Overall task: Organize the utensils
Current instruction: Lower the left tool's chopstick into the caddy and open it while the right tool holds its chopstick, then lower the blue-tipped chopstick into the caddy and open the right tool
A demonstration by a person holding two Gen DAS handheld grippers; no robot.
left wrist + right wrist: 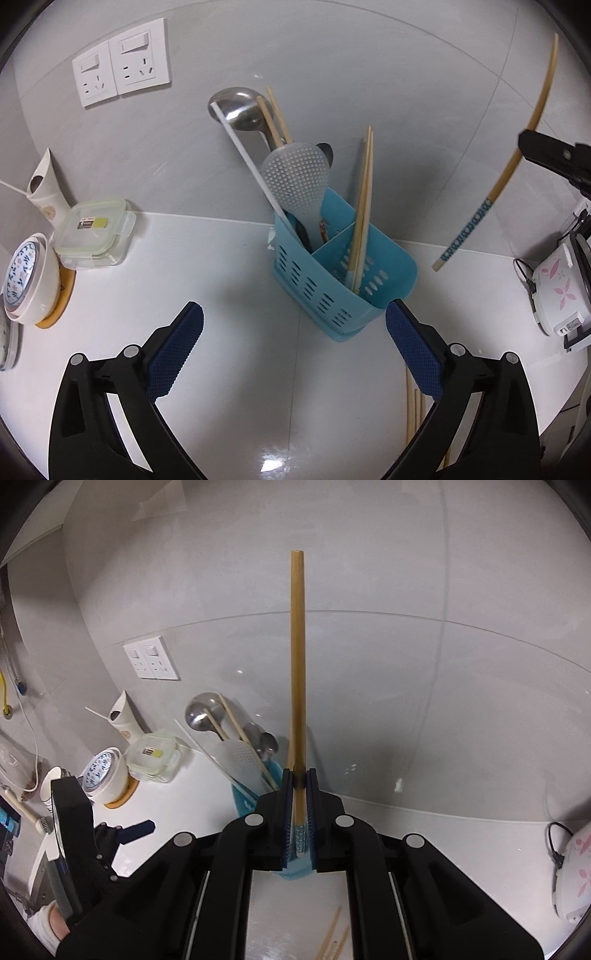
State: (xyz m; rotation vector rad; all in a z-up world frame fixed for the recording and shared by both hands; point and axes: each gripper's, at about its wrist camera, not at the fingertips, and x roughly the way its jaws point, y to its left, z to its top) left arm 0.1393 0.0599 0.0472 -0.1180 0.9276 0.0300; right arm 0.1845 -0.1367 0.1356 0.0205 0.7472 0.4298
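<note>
A blue slotted utensil holder (343, 273) stands on the white counter near the wall. It holds a steel ladle (240, 110), a clear rice paddle (295, 181), a white stick and several bamboo chopsticks (364, 206). My left gripper (295, 314) stands open just in front of the holder, with nothing between its blue pads. My right gripper (298, 775) is shut on a long bamboo chopstick (297, 664) with a blue patterned end. It holds the chopstick in the air to the right of the holder (242, 801), and both show in the left wrist view: gripper (526, 147), chopstick (509, 173).
Loose chopsticks (415, 413) lie on the counter under my left gripper's right finger. At the left are a green-lidded glass box (94, 230), a patterned bowl (29, 280) and a white vase (46, 188). Wall sockets (122, 74) sit behind. A flowered rice cooker (557, 295) stands at the right.
</note>
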